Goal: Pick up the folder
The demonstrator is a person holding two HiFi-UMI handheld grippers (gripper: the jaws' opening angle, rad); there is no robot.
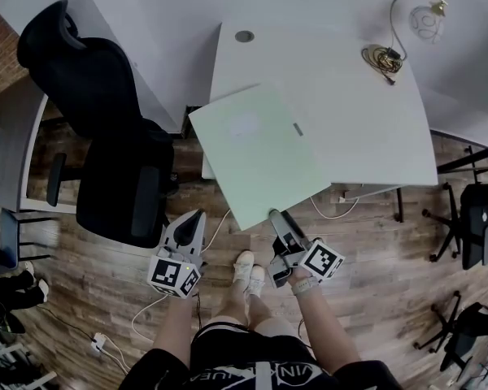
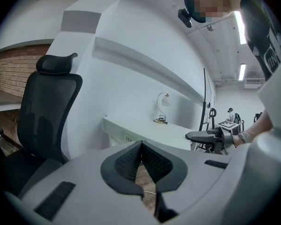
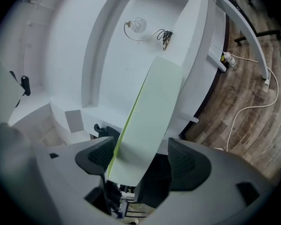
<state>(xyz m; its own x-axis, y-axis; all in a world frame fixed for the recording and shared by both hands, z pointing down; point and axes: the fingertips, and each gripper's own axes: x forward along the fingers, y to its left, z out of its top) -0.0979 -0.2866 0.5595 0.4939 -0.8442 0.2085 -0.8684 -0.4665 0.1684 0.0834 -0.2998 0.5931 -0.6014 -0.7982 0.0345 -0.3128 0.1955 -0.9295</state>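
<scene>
Right gripper [image 1: 274,215] [image 3: 143,156]: jaws spread wide, not clamped. The near end of the pale green folder [image 1: 256,149] [image 3: 150,107] sits between them. In the right gripper view the folder's edge runs close along the pad on the picture's left [image 3: 99,154], contact unclear. There is a clear gap to the other pad [image 3: 188,162], so nothing presses on it.

Left gripper [image 1: 197,216] [image 2: 140,146]: jaws closed together tip to tip, nothing between them, only floor showing through the slit below. It is held low beside the person's leg, apart from the folder, pointing toward the black office chair [image 1: 106,136] [image 2: 47,107].

Folder: flat side up and skewed. Its far part is over the near-left corner of the white desk [image 1: 350,96] [image 2: 145,130]. The rest sticks out past the desk edge over the wood floor [image 1: 374,258] toward the person, and its near corner is at the right gripper's tips.

Also on the desk, far right and well apart from the folder: a small gooseneck lamp [image 1: 423,19] [image 2: 165,100] [image 3: 139,26] with a coiled cord beside it. A white cable [image 3: 248,111] trails on the floor under the desk. The person's white shoes [image 1: 248,270] are between the two grippers in the head view.
</scene>
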